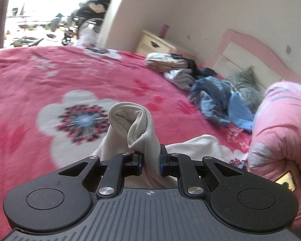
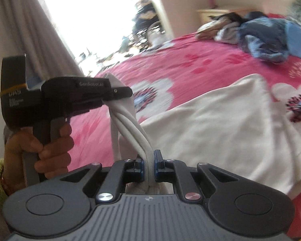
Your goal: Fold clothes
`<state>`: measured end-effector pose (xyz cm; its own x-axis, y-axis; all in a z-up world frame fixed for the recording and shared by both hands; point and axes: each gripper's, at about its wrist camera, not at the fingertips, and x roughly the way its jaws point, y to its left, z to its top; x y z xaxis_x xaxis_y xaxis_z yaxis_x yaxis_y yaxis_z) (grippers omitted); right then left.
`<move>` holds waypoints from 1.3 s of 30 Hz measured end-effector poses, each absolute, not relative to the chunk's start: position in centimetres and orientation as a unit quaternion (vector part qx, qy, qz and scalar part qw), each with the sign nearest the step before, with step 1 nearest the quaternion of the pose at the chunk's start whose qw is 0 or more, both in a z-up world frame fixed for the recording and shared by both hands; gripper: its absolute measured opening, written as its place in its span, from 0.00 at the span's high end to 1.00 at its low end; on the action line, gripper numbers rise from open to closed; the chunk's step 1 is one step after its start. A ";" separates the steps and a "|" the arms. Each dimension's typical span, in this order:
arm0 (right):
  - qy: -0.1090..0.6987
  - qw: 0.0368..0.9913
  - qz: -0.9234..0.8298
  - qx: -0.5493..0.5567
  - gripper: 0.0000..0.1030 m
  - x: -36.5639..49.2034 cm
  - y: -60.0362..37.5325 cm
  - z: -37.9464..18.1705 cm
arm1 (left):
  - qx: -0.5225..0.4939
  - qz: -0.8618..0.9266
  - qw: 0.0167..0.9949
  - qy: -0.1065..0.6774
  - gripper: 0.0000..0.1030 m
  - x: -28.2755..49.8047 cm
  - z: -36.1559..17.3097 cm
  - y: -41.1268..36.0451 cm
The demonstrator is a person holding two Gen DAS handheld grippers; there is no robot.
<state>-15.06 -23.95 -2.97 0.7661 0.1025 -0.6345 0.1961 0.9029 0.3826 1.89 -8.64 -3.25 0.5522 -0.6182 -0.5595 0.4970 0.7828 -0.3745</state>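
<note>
A white garment [image 2: 220,132] lies partly spread on the pink floral bedspread [image 2: 190,68], with one edge lifted off it. My right gripper [image 2: 149,160] is shut on that edge, which twists up as a rope of cloth toward my left gripper [image 2: 121,92]. A hand holds the left gripper at the left of the right wrist view. In the left wrist view, my left gripper [image 1: 151,156] is shut on a bunched fold of the white garment [image 1: 134,124], which stands up above the jaws. Both grippers hang above the bed.
A heap of blue, grey and beige clothes [image 1: 210,88] lies near the pink headboard [image 1: 250,42]. A pink quilt [image 1: 281,130] bulges at the right. A cream nightstand [image 1: 156,44] stands by the wall. A curtain [image 2: 50,32] hangs beside a bright window.
</note>
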 end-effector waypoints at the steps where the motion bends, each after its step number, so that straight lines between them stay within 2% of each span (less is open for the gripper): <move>1: 0.335 0.913 -0.035 0.229 0.90 -15.1 -25.0 -3.0 | -0.079 -0.325 0.874 0.351 0.87 2.1 -3.2 -9.9; 16: 0.291 0.882 -0.130 0.348 0.90 -15.9 -38.0 -6.4 | 0.039 -0.393 0.842 0.368 0.87 4.3 -5.1 -26.1; 27: 0.286 0.856 -0.170 0.396 0.90 -16.8 -43.1 -9.6 | 0.097 -0.425 0.810 0.393 0.87 4.8 -8.0 -33.1; 32: 0.297 0.839 -0.188 0.416 0.90 -17.0 -44.7 -11.9 | 0.119 -0.451 0.774 0.428 0.75 5.9 -9.6 -34.8; 35: 0.294 0.824 -0.188 0.445 0.90 -17.3 -45.5 -12.9 | 0.078 -0.476 0.753 0.448 0.70 7.4 -9.0 -34.0; 39: 0.290 0.811 -0.191 0.470 0.90 -17.6 -46.2 -13.9 | 0.009 -0.491 0.754 0.436 0.65 9.0 -7.6 -32.0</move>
